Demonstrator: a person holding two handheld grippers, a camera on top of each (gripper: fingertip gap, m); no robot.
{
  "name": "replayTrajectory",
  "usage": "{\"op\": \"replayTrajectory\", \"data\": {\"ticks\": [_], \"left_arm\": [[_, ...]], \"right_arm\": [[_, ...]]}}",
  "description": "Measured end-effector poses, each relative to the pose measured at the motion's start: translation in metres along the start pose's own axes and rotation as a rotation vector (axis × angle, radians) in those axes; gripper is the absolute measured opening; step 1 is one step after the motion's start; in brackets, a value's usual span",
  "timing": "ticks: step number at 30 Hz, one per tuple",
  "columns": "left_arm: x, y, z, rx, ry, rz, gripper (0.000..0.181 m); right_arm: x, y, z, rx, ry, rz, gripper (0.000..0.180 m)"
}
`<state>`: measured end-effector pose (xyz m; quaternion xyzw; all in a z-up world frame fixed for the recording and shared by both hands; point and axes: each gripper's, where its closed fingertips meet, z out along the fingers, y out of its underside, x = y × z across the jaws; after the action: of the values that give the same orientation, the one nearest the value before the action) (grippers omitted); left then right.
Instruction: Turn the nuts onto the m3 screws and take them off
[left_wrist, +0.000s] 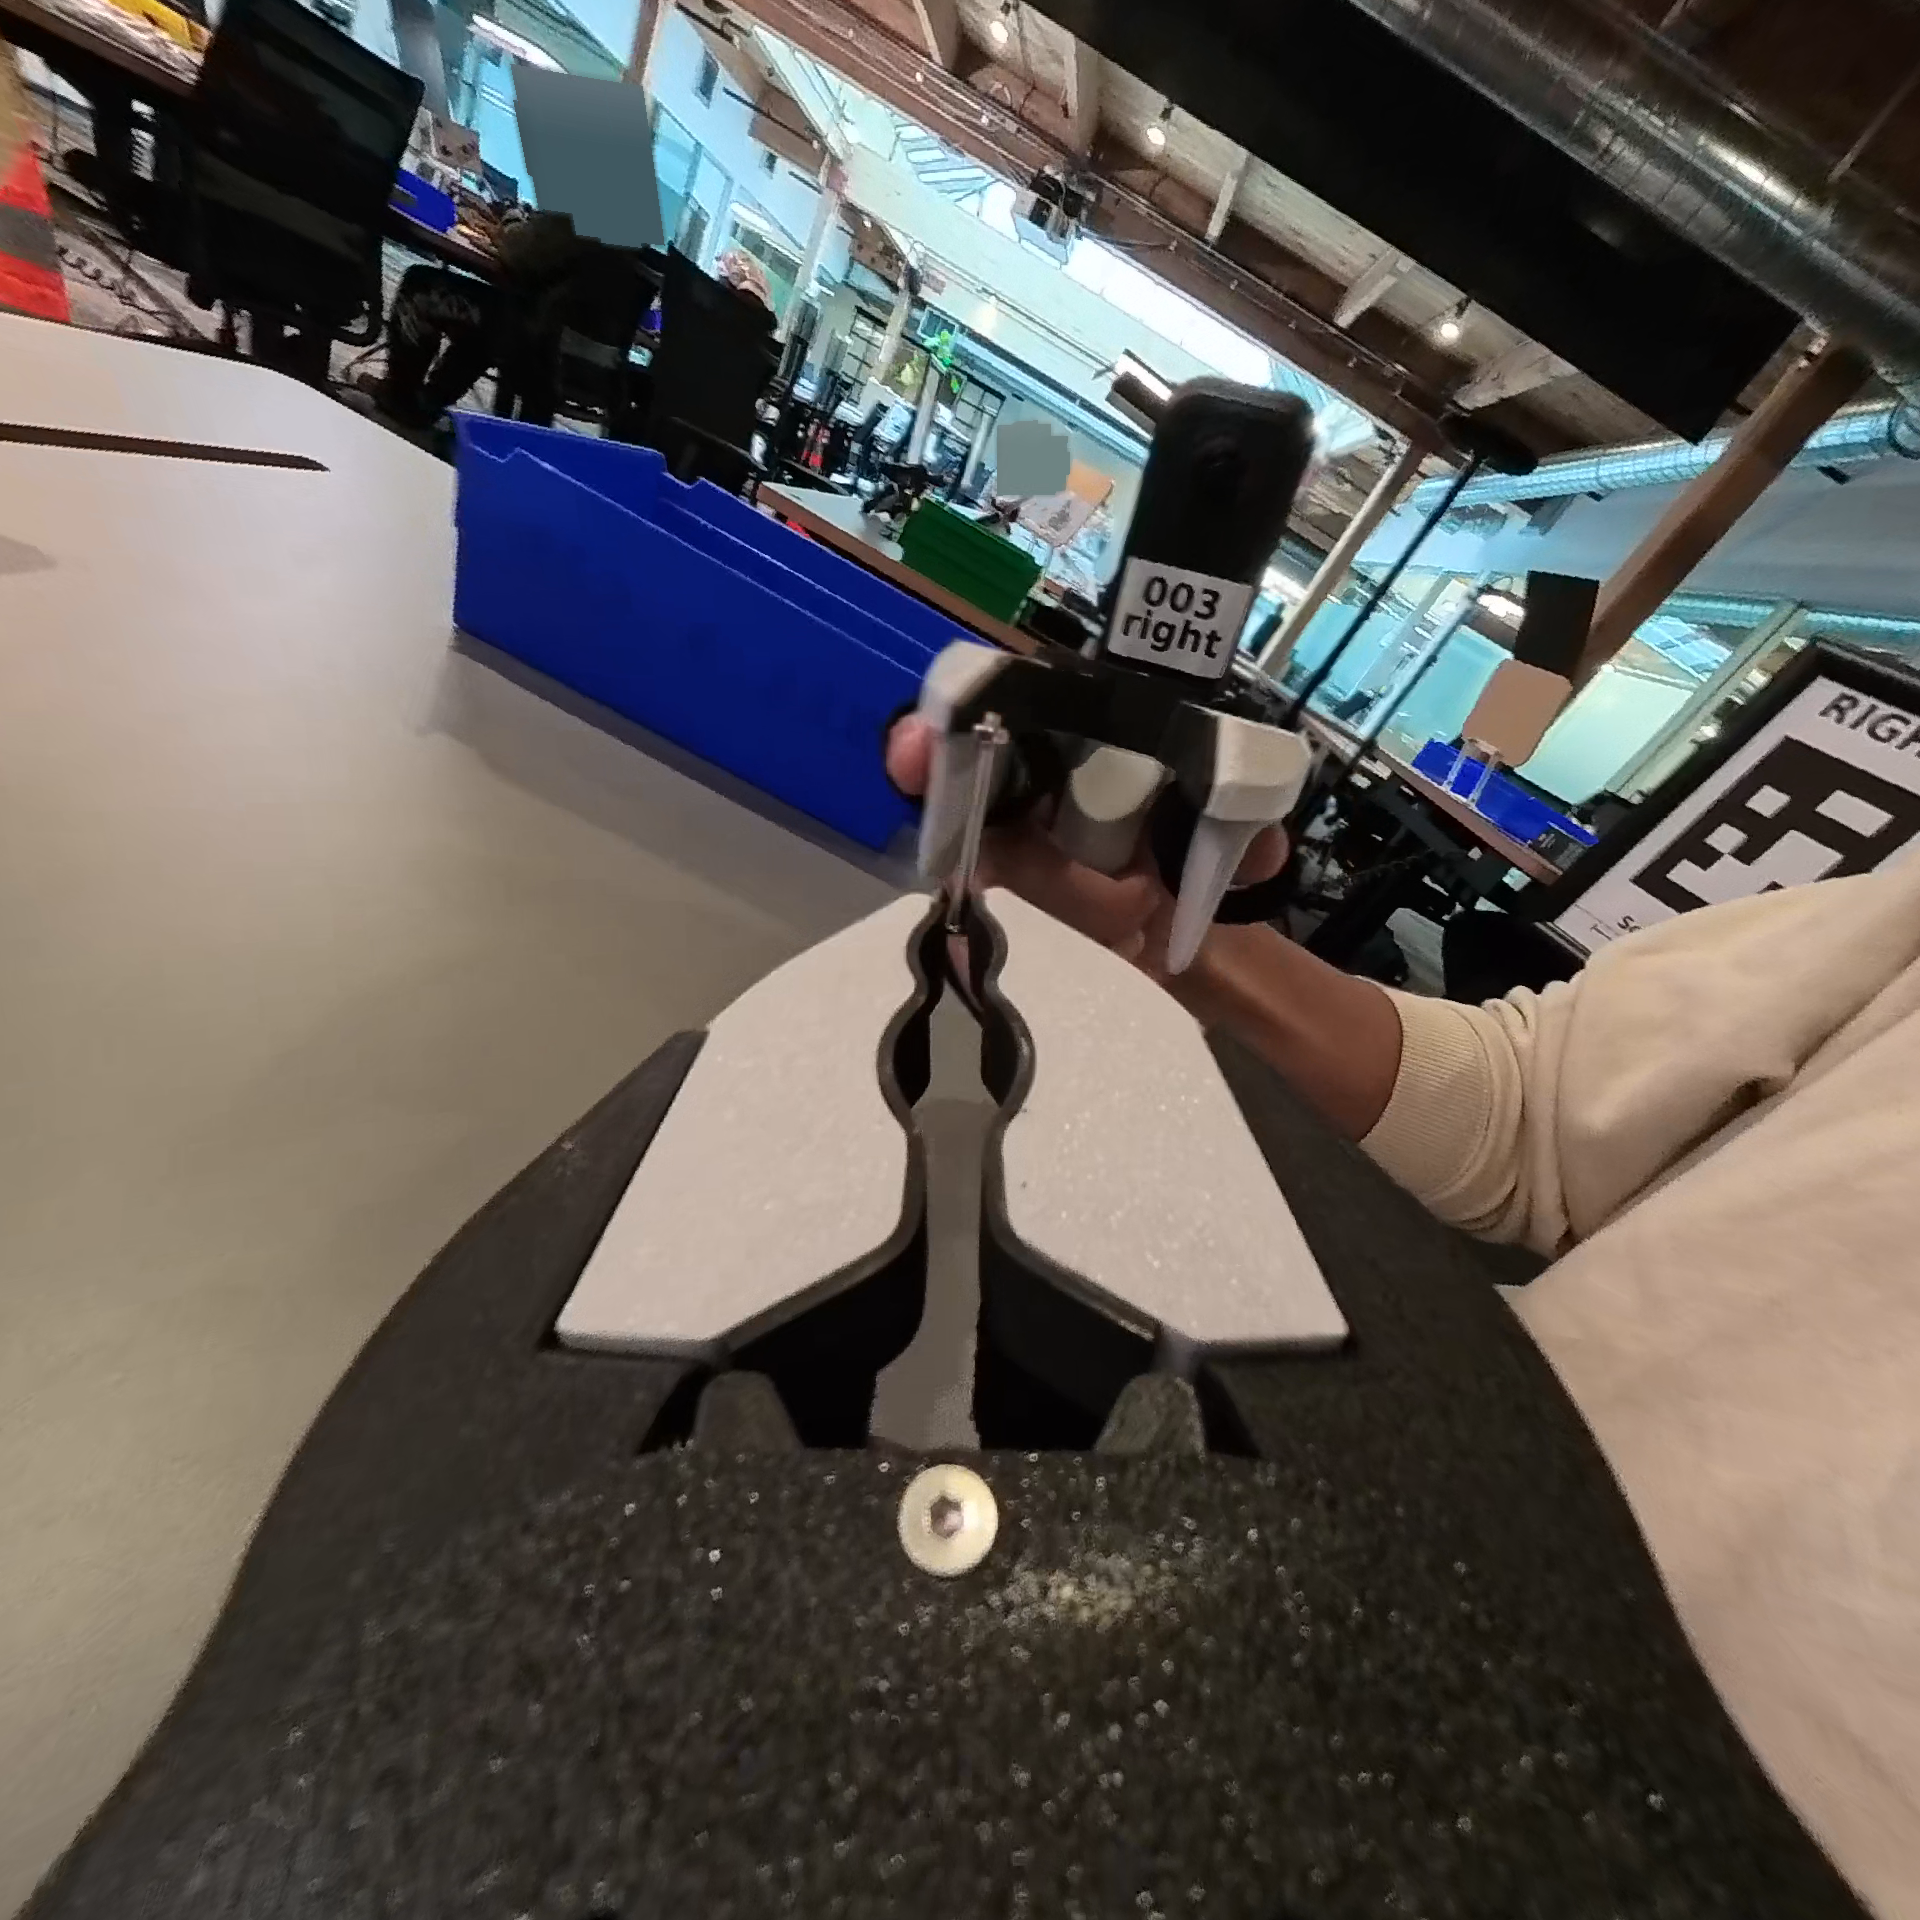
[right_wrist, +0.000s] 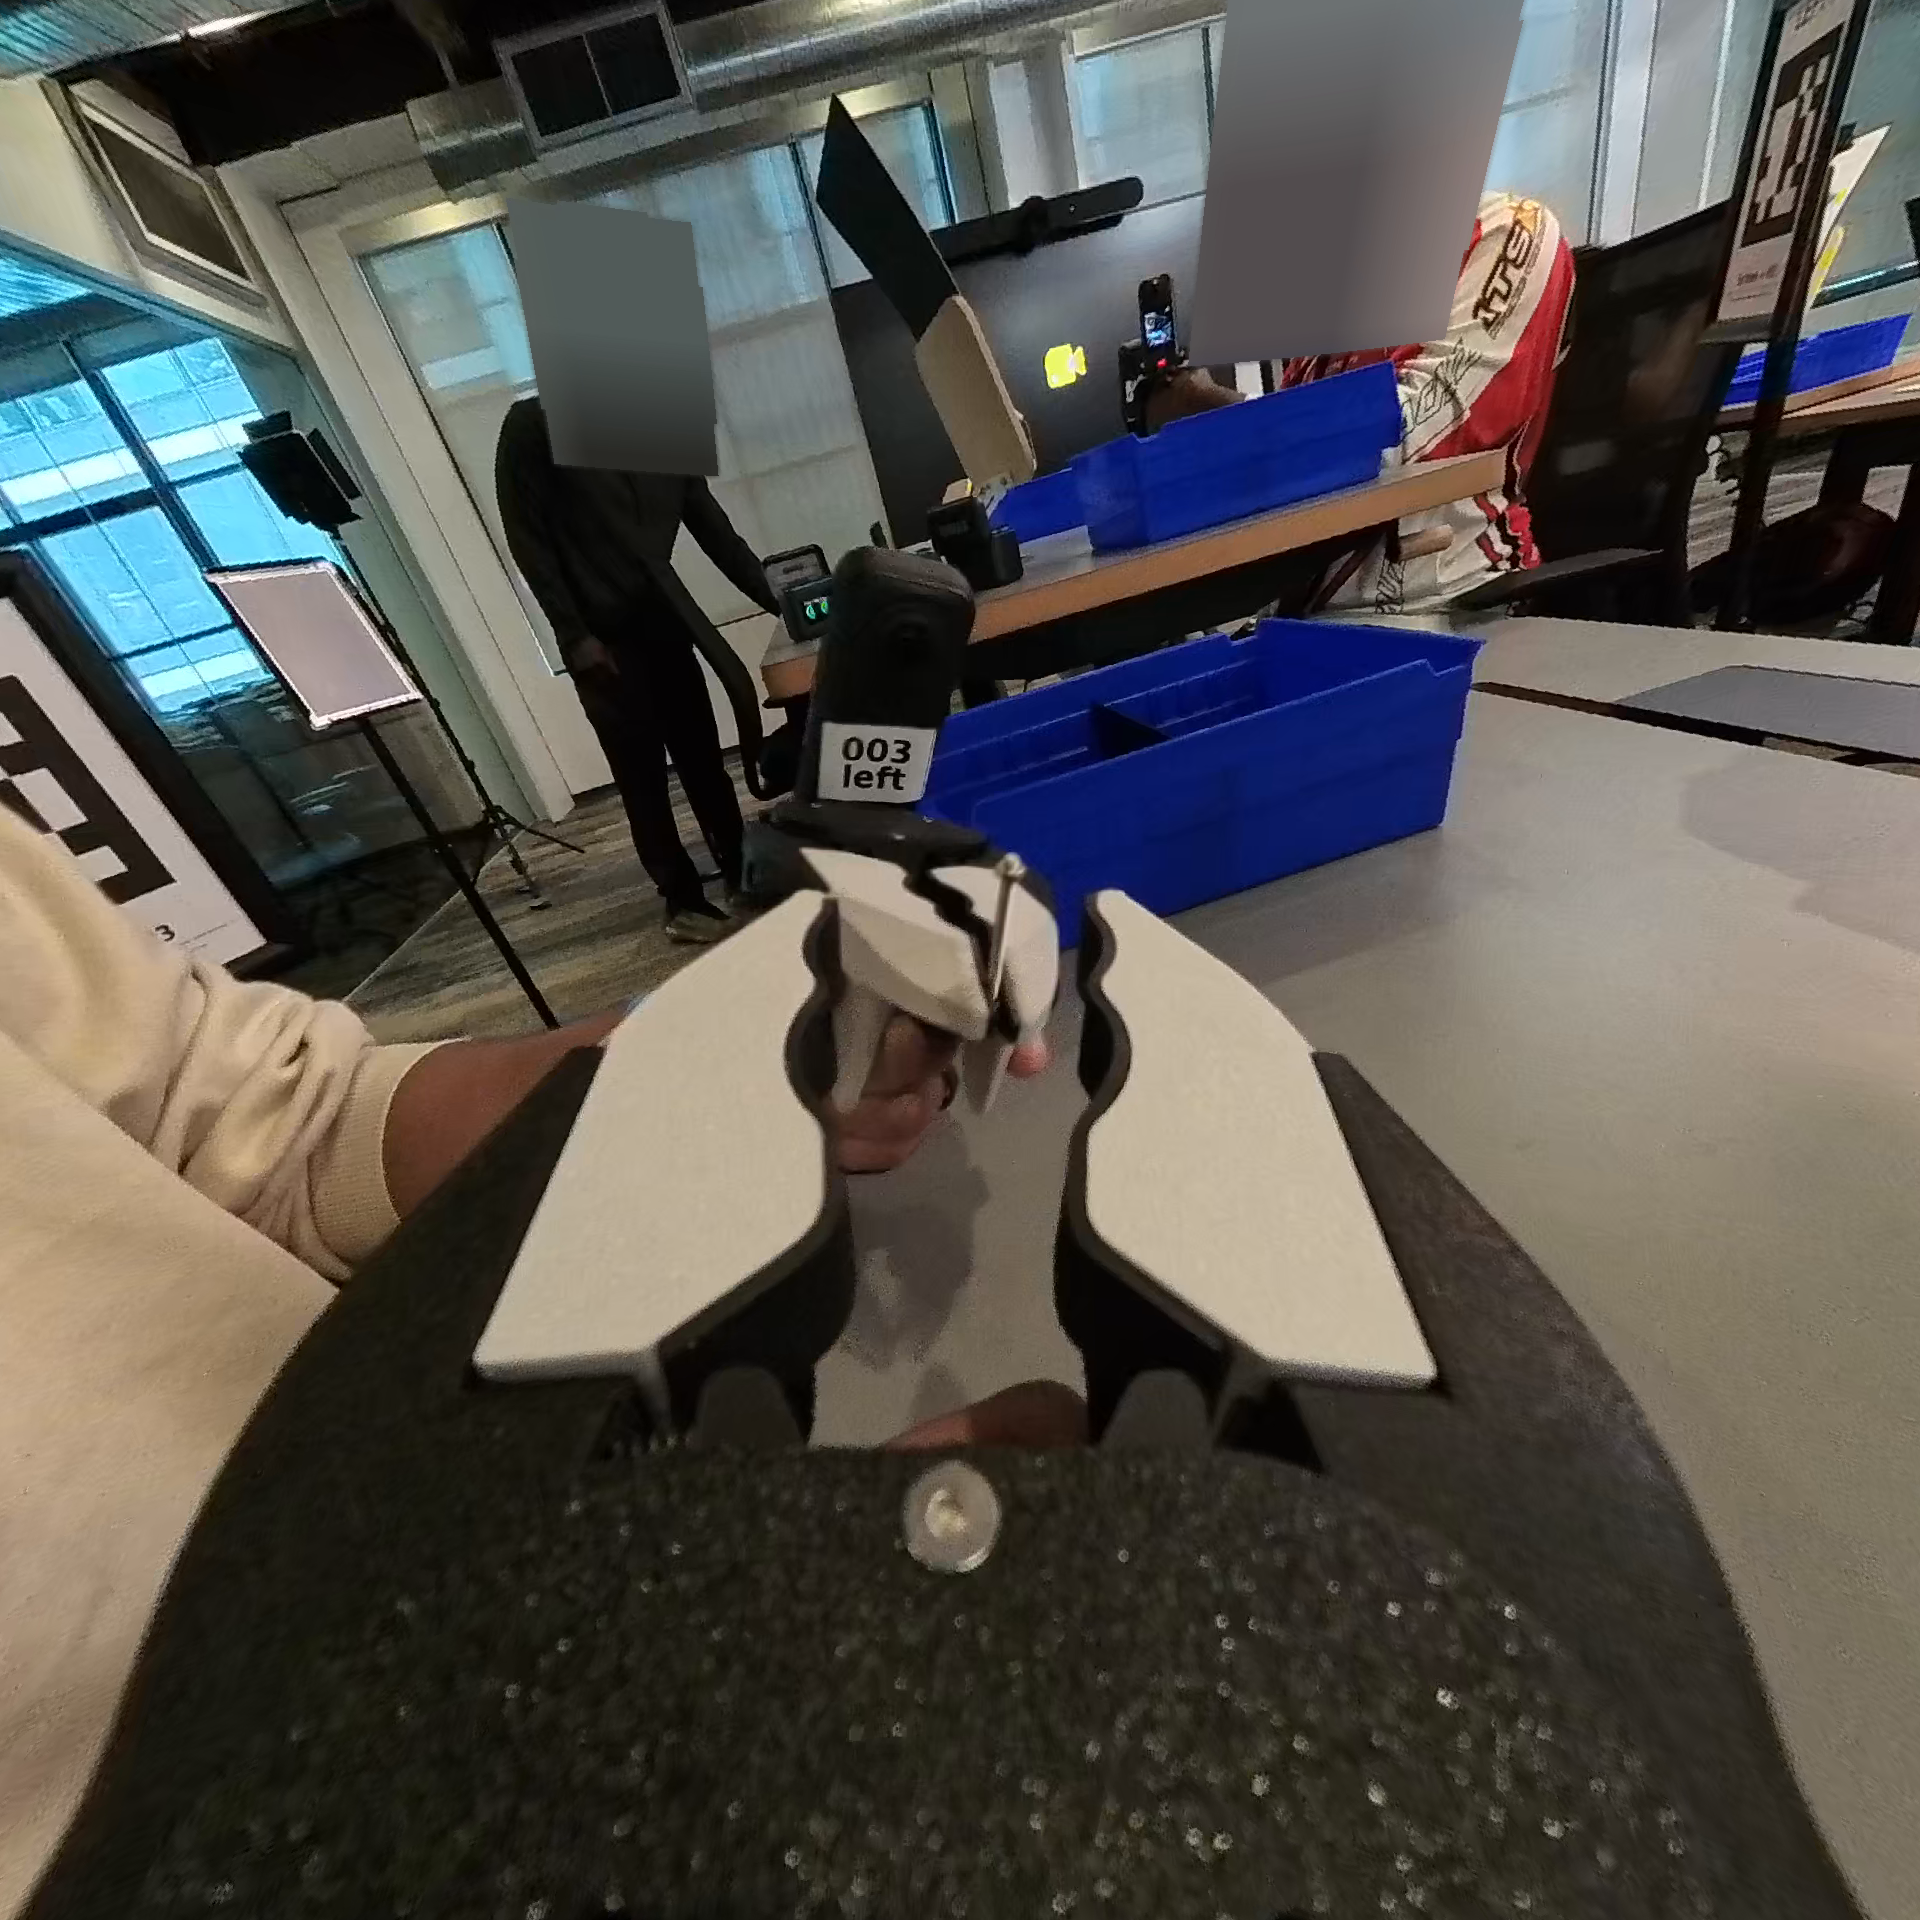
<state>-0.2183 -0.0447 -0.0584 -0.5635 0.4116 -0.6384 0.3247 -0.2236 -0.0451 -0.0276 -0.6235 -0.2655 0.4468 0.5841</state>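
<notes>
Left wrist view shows my left gripper (left_wrist: 951, 920) clamped on one thin screw (left_wrist: 977, 800), which sticks up past its tips above the grey table (left_wrist: 260, 935). I cannot make out a nut. My right gripper (right_wrist: 1075, 935) stands spread apart, holding nothing, facing the left one. One blue bin (right_wrist: 1226, 769) sits on the table behind them.

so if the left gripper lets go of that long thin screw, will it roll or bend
The screw is a slim metal rod, so it probably stays stiff. Round and smooth, it would likely roll on the flat grey table. The left gripper pinches only its end, so it may pivot or slip.
</notes>
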Motion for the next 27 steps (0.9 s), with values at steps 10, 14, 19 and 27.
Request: {"op": "replayTrajectory", "data": {"ticks": [10,14,19,27], "left_arm": [[-0.013,-0.003,-0.008,0.003,-0.051,0.0,0.003],[-0.006,-0.005,-0.01,0.007,-0.022,0.006,0.003],[0.009,0.005,0.007,-0.045,0.009,0.042,0.004],[-0.016,0.004,-0.01,-0.051,-0.09,0.06,0.004]], "right_arm": [[-0.01,0.003,-0.004,-0.006,-0.027,0.003,0.04],[0.0,0.006,-0.006,-0.027,0.015,0.003,0.042],[-0.01,0.002,0.012,-0.019,-0.034,-0.003,0.042],[0.004,0.016,-0.021,-0.073,0.093,-0.014,0.041]]}}
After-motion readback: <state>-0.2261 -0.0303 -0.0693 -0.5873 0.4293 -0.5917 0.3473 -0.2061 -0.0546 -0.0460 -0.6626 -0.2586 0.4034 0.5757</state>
